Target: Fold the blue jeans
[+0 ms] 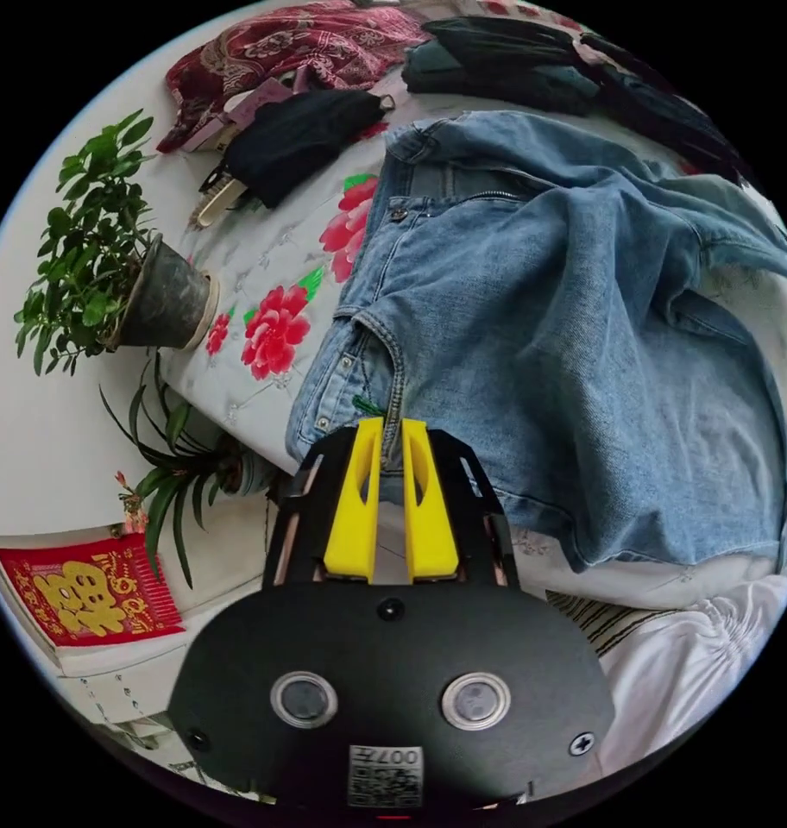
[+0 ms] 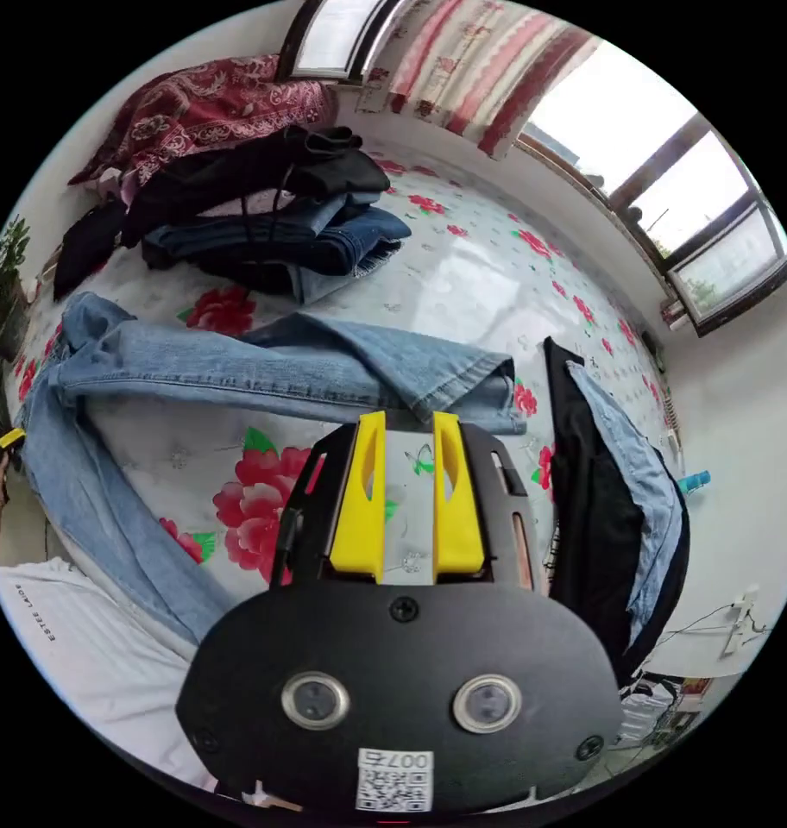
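The light blue jeans [image 1: 540,328] lie on the flowered bed sheet [image 1: 264,259], waist end spread out in the left gripper view. My left gripper [image 1: 392,424] is shut on the jeans' edge by the front pocket seam, with denim between its yellow jaws. In the right gripper view the jeans [image 2: 264,366] stretch across the sheet [image 2: 497,259]; one leg ends in a hem [image 2: 471,379] and the other leg [image 2: 91,500] runs along the bed's edge. My right gripper [image 2: 408,418] hovers open just short of that hem, with bare sheet between its jaws. The left gripper's yellow tip [image 2: 9,438] shows at the far left.
A pile of dark folded clothes [image 2: 264,224] and a red patterned cloth [image 2: 195,103] sit at the far side of the bed. A black and blue garment [image 2: 609,517] lies to the right. A potted plant [image 1: 109,276] stands beside the bed. The person's white shirt [image 2: 66,638] is close by.
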The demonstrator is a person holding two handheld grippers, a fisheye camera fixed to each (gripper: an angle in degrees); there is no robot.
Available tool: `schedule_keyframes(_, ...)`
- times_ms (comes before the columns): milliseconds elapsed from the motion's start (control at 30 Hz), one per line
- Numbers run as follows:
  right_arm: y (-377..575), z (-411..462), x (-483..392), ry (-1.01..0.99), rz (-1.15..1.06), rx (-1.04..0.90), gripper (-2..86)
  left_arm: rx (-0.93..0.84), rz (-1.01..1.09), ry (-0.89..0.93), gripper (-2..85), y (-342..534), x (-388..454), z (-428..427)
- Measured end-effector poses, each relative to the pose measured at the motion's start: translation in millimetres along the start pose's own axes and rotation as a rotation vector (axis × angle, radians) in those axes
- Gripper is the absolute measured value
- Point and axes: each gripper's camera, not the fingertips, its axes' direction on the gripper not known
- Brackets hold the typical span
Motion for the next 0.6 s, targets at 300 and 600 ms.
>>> schedule_keyframes(300, 174.6, 7.0, -53.8, -0.421, -0.034, -0.091, 6.8, 0.095, -0.329, 0.352, 8.0, 31.0, -90.9, -9.1)
schedule_keyframes(600, 212.6, 29.1, -167.8, -0.427, -0.317, -0.329, 5.8, -0.050, 0.030, 0.119, 7.5, -63.2, -24.4, 17.9)
